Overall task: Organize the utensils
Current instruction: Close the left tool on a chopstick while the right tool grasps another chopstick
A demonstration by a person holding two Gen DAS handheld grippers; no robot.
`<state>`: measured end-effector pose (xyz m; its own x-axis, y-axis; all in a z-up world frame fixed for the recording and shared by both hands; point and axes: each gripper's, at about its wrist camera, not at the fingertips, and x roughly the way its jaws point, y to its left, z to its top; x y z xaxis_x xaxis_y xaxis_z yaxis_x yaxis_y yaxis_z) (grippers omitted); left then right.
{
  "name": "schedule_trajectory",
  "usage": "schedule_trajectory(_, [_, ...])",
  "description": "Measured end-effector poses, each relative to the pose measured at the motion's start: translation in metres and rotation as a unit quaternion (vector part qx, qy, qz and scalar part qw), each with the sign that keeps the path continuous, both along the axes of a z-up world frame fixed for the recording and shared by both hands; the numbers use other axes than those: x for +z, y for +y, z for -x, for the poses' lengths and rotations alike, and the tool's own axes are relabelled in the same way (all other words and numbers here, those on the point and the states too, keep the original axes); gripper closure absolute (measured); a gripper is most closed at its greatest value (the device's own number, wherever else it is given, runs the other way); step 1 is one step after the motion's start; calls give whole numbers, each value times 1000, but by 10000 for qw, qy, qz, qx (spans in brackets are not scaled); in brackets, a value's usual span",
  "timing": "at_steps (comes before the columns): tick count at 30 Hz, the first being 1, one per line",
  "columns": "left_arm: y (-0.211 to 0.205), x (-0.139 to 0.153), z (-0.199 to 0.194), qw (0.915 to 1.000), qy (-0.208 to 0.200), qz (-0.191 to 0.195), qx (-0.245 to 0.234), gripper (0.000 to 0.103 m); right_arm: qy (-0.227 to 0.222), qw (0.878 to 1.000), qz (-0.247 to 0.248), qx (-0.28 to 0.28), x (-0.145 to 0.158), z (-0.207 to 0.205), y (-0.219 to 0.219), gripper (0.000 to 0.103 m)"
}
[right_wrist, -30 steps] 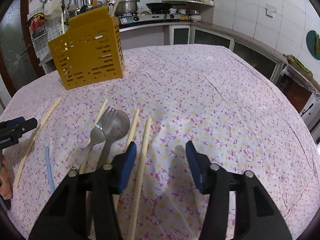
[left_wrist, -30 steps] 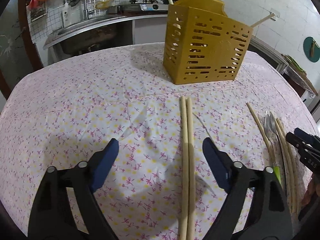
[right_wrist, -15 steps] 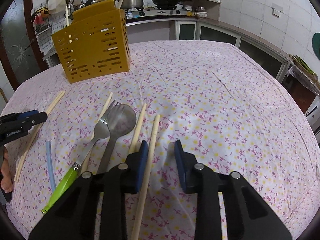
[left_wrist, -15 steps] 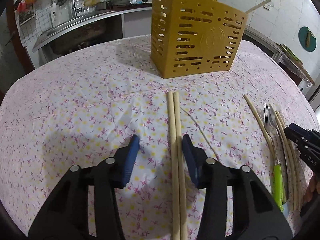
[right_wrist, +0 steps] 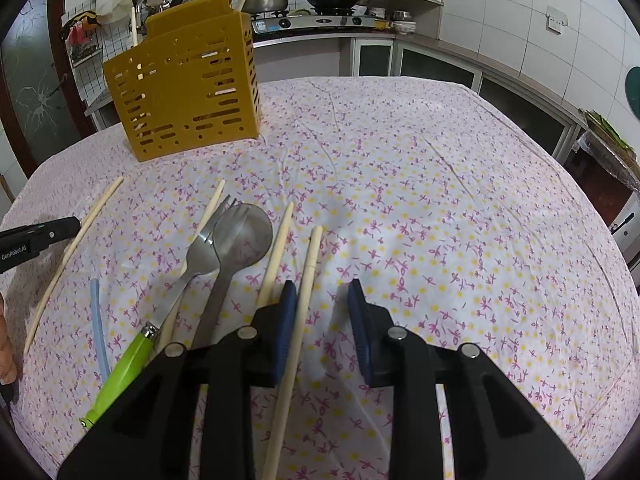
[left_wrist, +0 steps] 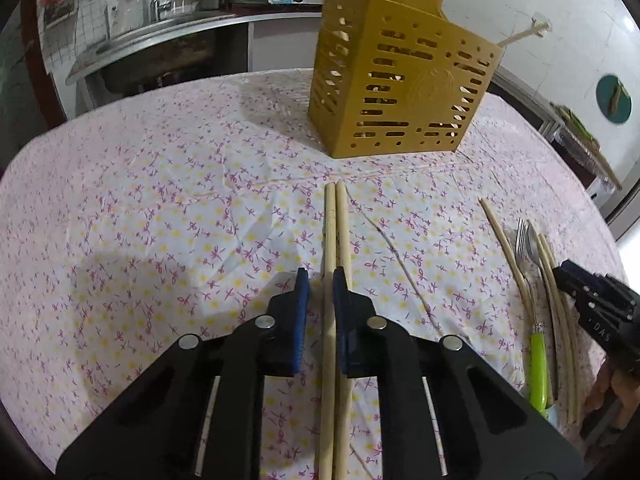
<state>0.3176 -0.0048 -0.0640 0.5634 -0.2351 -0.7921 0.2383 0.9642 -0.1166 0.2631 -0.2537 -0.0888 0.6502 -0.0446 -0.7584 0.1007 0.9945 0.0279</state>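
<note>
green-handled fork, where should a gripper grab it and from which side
Probably the green handle, coming from above with the jaws across its width. The green-handled fork lies flat on the tablecloth; its tines sit against the spoon and a chopstick runs under its neck, so the handle end is least crowded.

Bench (right_wrist: 440, 184) under a floral cloth (right_wrist: 400, 240). Far left: yellow caddy (right_wrist: 184, 92). Near left: loose chopsticks (right_wrist: 276, 248), fork (right_wrist: 200, 248), spoon (right_wrist: 240, 236), blue straw (right_wrist: 98, 320).
</note>
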Motion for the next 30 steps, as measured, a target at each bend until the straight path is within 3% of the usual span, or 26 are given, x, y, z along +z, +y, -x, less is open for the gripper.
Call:
schedule_trajectory(10, [-24,-4,-8,9980,102,-571,-242,92,75,9998,202,1,-2,-3,7,75])
schedule_trajectory(17, [-20,-3,-19,9985,326,-382,-224,92,182,9993,307,-86,-1,-8,14,82])
schedule_trajectory(22, [-16,-4,-15,9990,220,-359,-179,99,132,9997,186,-24,-1,-7,13,93])
schedule_trajectory(30, [-9,-3,-4,9995,119,-248,-177,99,25,10000,77,-13,-1,-2,10,96])
